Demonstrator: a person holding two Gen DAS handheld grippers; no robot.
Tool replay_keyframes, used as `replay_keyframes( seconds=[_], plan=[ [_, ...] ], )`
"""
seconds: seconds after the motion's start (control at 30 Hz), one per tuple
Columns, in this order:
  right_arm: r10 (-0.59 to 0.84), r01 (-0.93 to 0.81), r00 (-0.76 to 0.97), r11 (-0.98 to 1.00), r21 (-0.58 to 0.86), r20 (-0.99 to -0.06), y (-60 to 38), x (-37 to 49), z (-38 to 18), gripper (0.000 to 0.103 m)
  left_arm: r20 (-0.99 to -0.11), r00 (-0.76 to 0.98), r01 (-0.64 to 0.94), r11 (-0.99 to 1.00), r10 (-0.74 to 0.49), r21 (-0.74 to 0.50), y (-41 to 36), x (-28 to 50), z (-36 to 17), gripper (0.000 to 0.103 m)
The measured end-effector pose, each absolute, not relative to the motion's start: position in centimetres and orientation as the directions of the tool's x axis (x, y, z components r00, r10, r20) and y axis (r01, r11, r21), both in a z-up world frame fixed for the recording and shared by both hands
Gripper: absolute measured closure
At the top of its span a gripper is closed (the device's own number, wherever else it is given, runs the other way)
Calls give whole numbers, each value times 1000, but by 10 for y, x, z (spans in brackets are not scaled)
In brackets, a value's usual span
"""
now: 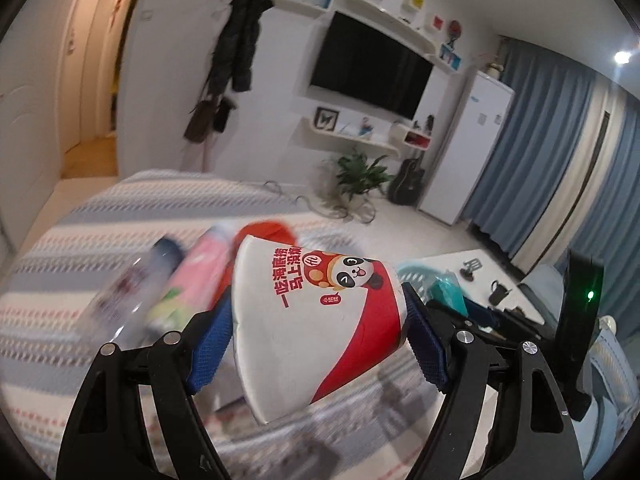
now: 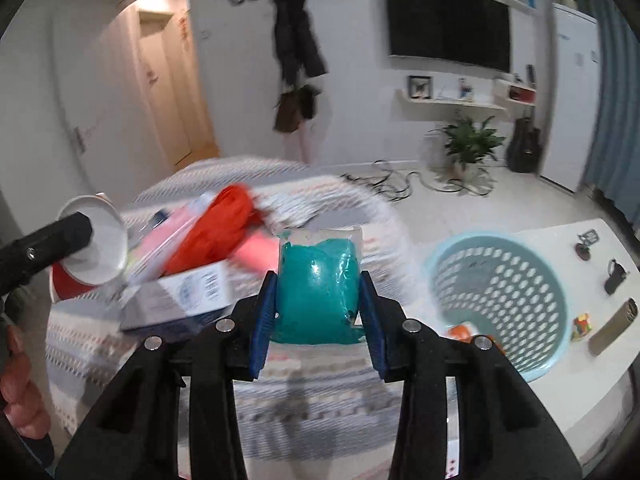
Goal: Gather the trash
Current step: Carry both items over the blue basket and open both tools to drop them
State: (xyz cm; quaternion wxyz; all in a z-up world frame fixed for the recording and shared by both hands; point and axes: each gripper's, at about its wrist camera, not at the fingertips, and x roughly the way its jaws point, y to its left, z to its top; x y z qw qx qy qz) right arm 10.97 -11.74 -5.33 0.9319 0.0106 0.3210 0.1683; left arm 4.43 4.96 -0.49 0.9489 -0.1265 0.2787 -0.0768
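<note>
My left gripper (image 1: pixel 316 328) is shut on a white and red paper cup with a panda print (image 1: pixel 312 320), held above the striped bedspread (image 1: pixel 52 312); the cup also shows in the right wrist view (image 2: pixel 94 246). My right gripper (image 2: pixel 318 300) is shut on a teal plastic packet (image 2: pixel 318 288), held above the bed. A light blue perforated basket (image 2: pixel 500 296) stands on the white table to the right of it. More trash lies on the bed: a clear bottle (image 1: pixel 136 292), a pink packet (image 1: pixel 200 276), an orange-red bag (image 2: pixel 224 228) and a white box (image 2: pixel 200 292).
The white table (image 2: pixel 592 364) holds small dark objects, a flat metallic item (image 2: pixel 612 328) and a colourful wrapper (image 2: pixel 582 324). Something orange (image 2: pixel 460 332) lies in the basket. Cables (image 2: pixel 400 184), a potted plant (image 2: pixel 468 144) and a guitar (image 2: pixel 524 148) are on the floor beyond.
</note>
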Motion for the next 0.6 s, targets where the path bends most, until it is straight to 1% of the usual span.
replay_keyframes(
  seconds=[0.1,0.27,0.33,0.47,0.6],
  plan=[
    [268,-240,770,962,126,-579,-150,123,-50,66,-507,824,108,947,-255,-301,25,68,-1,27],
    [211,-134,783,976,171,-585,-208,147,-58,66,-537,796,167,954,-280,-249,-30,106,-1,27],
    [181,-81,779,978,191,-600,-233,158,-66,66,-552,779,198,952,-297,-233,-56,123,-4,27],
    [140,3,764,975,220,-630,-273,175,-85,66,-598,725,244,939,-343,-242,-98,161,-21,27],
    [55,101,735,977,189,-676,-303,189,-110,66,-635,676,260,928,-373,-268,-119,191,-44,27]
  ],
)
